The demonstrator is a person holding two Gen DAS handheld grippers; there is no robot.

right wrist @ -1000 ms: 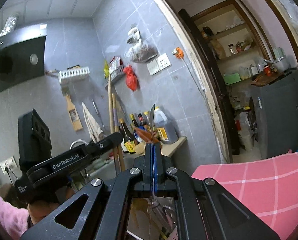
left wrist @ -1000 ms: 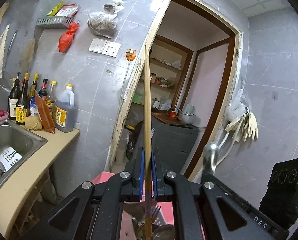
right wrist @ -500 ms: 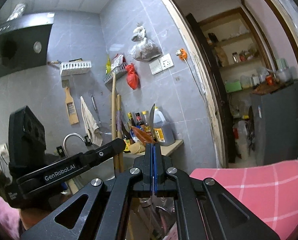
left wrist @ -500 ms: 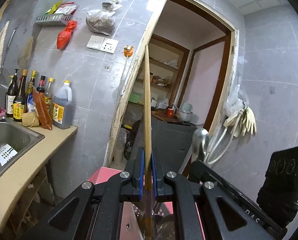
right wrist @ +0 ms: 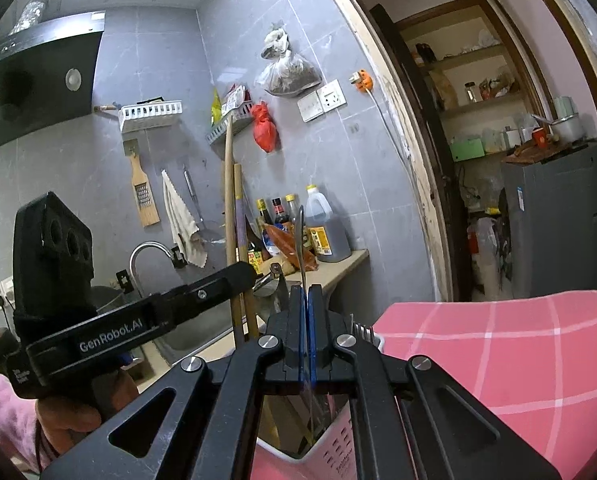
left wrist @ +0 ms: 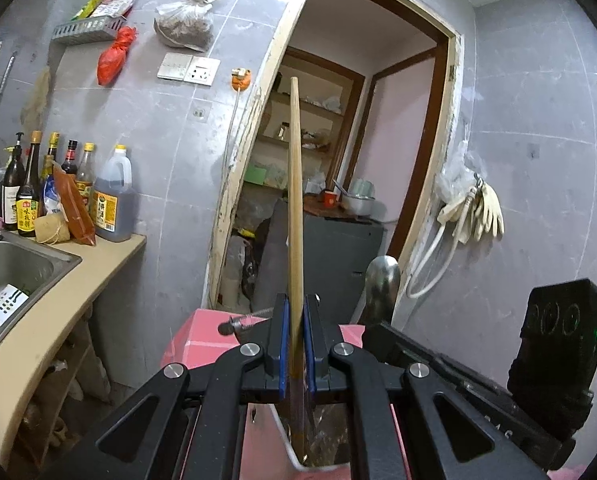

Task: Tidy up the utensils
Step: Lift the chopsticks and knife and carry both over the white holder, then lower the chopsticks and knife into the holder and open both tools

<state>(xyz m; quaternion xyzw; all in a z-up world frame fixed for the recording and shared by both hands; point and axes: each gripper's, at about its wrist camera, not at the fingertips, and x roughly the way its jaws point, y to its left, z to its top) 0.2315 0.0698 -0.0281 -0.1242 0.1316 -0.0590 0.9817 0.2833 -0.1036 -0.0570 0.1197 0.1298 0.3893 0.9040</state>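
My left gripper (left wrist: 296, 320) is shut on wooden chopsticks (left wrist: 294, 200) that stand upright, their lower ends inside a white utensil holder (left wrist: 294, 452) below the jaws. My right gripper (right wrist: 307, 308) is shut on a thin metal utensil (right wrist: 301, 240), seen edge-on and upright; its lower end goes down into the same perforated white holder (right wrist: 338, 446). In the left wrist view its rounded metal end (left wrist: 383, 280) rises above the right gripper body. In the right wrist view the chopsticks (right wrist: 232, 216) stand just left of my right gripper, held by the left gripper body (right wrist: 138, 320).
The holder stands on a pink checked cloth (right wrist: 498, 360). To the left are a counter (left wrist: 70, 292) with a steel sink (left wrist: 14, 268), bottles and an oil jug (left wrist: 112, 200). A doorway (left wrist: 338, 160) with a grey fridge (right wrist: 554, 220) lies ahead. Fork tines (right wrist: 360, 326) stick out of the holder.
Both grippers have sunk a little toward the holder, still holding their utensils; the white holder rim now shows under both. The two grippers stay close together.
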